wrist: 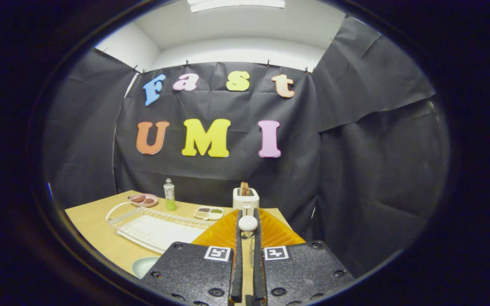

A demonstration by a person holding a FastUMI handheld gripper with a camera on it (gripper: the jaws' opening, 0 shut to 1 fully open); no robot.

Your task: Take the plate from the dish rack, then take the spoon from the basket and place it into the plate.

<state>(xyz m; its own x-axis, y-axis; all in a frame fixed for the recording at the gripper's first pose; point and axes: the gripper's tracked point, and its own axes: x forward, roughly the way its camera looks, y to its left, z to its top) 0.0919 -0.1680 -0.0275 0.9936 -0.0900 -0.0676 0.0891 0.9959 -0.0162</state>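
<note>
My fingers [248, 238] are nearly closed, pinching a white spoon [248, 223] whose bowl stands up between the tips. The orange basket [277, 231] lies right under and around them. The pale green plate [143, 265] sits on the table [92, 221] at about eight o'clock from my tips, near the white dish rack [155, 229]. I judge I should keep the squeeze steady, swing toward eight o'clock, lower over the plate's middle, then open slowly.
</note>
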